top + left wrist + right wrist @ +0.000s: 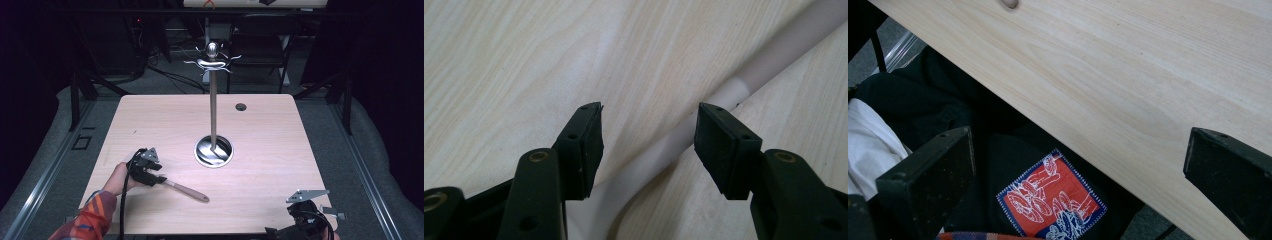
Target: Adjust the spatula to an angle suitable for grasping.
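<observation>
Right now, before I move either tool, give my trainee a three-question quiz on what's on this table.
1. True or false: the left tool has its jaws shut on the utensil.
2. Multiple choice: the tall metal stand rises from its round base (A) at the table's near left corner, (B) near the middle of the table, (C) on the floor behind it.
3. Fill in: the right tool hangs over the table's ____ right edge.

Key:
1. False. In the left tool's view the jaws stand apart, one on each side of the pale handle, not closed on it.
2. B.
3. Near; its jaws are open, with nothing between them.
</observation>
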A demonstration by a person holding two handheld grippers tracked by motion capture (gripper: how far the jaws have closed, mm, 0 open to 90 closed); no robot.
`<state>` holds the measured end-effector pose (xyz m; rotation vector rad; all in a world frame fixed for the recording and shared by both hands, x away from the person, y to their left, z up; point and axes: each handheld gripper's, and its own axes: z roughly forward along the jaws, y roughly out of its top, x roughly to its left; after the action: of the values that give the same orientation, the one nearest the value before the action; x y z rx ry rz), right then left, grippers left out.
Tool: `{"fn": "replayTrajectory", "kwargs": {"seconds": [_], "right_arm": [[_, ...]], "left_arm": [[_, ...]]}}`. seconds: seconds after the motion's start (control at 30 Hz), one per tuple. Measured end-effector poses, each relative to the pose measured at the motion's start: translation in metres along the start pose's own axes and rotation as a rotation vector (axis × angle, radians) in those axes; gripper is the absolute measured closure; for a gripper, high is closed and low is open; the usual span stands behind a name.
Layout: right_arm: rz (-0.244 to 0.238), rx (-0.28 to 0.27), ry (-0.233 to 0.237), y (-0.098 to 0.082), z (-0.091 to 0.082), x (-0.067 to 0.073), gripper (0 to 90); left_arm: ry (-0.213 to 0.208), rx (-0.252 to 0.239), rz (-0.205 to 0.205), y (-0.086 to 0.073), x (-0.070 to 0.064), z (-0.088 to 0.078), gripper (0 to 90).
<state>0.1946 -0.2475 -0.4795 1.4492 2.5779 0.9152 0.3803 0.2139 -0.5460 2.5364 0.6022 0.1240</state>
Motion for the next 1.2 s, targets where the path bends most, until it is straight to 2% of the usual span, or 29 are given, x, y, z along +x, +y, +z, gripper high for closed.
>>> {"fn": "replayTrajectory", "kwargs": {"seconds": [0.1,0.27,0.4,0.67,0.8,0.93,1.03,1.2], "right_arm": [[0.008,-0.011,0.004,-0.0006,0.0005,0.0007,0.0],[-0.001,-0.001,0.007,-0.0001,0.0003,-0.0003,0.0],[-0.002,0.001,0.008,-0.0001,0.0002,-0.0002,0.0],[-0.008,0.002,0.009,-0.0002,0.0005,0.0001,0.0],[-0.019,0.016,0.016,0.0002,0.0016,0.0012,0.0],[-0.011,0.007,0.018,-0.0003,0.0015,0.0011,0.0],[-0.014,0.013,0.022,0.0002,0.0016,0.0010,0.0],[-0.025,0.021,0.016,0.0002,0.0028,0.0017,0.0]], "left_arm": [[-0.007,-0.002,0.005,-0.0007,0.0008,-0.0002,45.0],[-0.033,-0.005,0.000,-0.0030,0.0023,0.0008,48.1],[-0.069,0.026,0.014,-0.0062,0.0028,0.0028,49.7],[-0.063,0.025,0.024,-0.0092,0.0013,0.0007,54.4],[-0.072,0.023,0.009,-0.0102,0.0022,-0.0006,56.4],[-0.071,0.033,-0.028,-0.0085,0.0015,-0.0006,56.8],[-0.056,0.040,-0.018,-0.0073,-0.0006,-0.0019,58.5],[-0.055,0.038,-0.010,-0.0079,-0.0014,-0.0042,63.1]]}}
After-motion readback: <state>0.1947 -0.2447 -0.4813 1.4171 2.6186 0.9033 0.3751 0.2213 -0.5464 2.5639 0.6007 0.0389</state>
